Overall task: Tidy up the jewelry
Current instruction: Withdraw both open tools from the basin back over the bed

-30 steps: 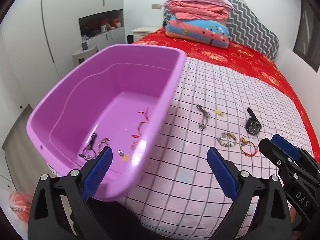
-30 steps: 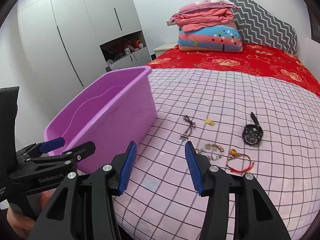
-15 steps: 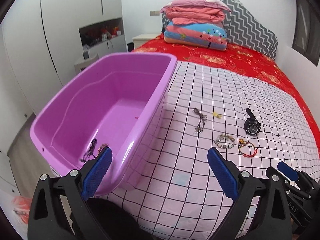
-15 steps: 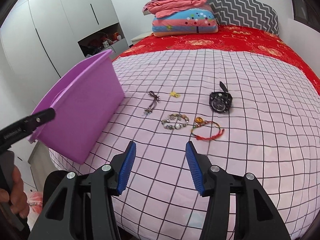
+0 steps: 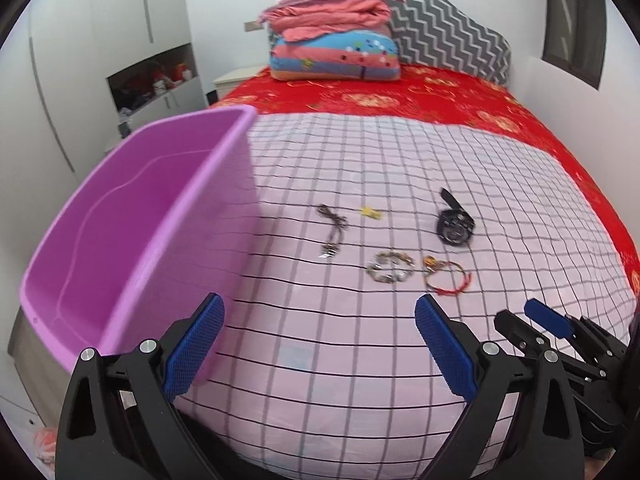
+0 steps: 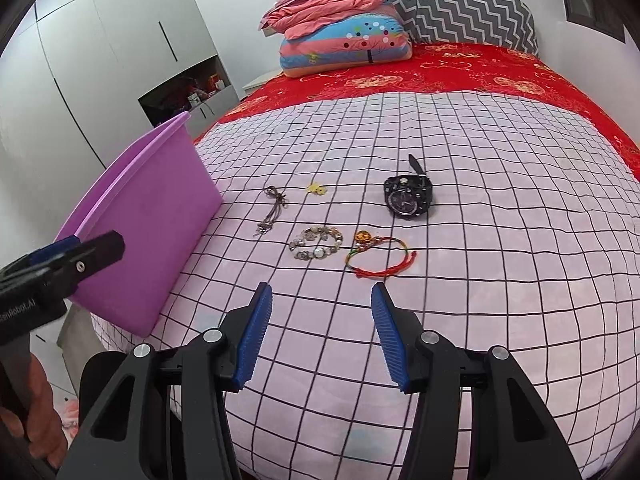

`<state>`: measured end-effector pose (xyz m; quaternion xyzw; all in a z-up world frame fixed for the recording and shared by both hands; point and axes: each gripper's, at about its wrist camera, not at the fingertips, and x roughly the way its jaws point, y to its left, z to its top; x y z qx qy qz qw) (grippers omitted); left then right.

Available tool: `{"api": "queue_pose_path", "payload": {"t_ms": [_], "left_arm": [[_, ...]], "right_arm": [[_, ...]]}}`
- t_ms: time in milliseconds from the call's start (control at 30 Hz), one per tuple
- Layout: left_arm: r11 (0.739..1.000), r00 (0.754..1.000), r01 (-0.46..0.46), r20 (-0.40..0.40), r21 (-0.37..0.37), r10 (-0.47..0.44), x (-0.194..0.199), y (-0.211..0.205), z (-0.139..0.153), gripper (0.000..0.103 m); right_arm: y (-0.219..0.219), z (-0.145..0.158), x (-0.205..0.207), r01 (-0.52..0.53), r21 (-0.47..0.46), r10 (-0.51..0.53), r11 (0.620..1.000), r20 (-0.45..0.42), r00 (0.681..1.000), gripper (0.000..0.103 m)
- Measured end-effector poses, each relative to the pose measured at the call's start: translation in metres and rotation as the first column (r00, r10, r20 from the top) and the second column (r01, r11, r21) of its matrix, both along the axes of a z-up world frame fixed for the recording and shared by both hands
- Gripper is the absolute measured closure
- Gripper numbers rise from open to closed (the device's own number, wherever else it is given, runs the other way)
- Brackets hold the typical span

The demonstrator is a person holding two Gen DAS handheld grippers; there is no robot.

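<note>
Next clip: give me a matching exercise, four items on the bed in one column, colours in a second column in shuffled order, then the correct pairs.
Things:
1. watch
2. tub
3. string bracelet
4. small charm

Colours:
A. purple
B. yellow
C. black
D. red with green and orange

Pairs: 1-C, 2-A, 3-D, 4-B

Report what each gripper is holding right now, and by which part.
Nothing is held. The left gripper and the right gripper both stand open and empty above the checked sheet, short of the beaded bracelet and red cord bracelet.
</note>
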<state>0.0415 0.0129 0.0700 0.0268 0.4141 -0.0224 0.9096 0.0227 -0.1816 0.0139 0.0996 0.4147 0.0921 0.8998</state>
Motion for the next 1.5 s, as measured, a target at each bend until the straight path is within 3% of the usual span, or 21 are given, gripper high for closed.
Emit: {"api": "queue_pose_path", "payload": {"t_ms": [367, 667, 967, 1500], "left_arm": [[0.999, 0.995, 0.052, -0.088, -0.014, -0.053, 0.023, -0.034, -0.039, 0.009], [0.999, 0.980, 0.029, -0.196, -0.039, -0.036, 0.050, -0.033, -0.089, 0.009], [0.999, 0.968, -0.003, -0.252, -0.050, -0.010, 0.088, -0.033, -0.131, 0.009], [0.999, 0.973, -0.029, -0.232, -0.045, 0.018, 0.150, -0.040, -0.156, 0.009]], "right_arm": [[-0.028, -0.026, 0.010, 0.060, -0.006, -0.060, 0.998, -0.047, 0.997, 0.053], [-0.031, -0.057, 0.031, 0.054, -0.022, -0.056, 0.998, -0.103, 0.993, 0.053], [-0.031, -0.089, 0.067, 0.049, -0.044, -0.055, 0.998, -0.148, 0.987, 0.049], [-0.041, -0.111, 0.111, 0.085, -0.092, -0.097, 0.992, -0.137, 0.986, 0.049]]}}
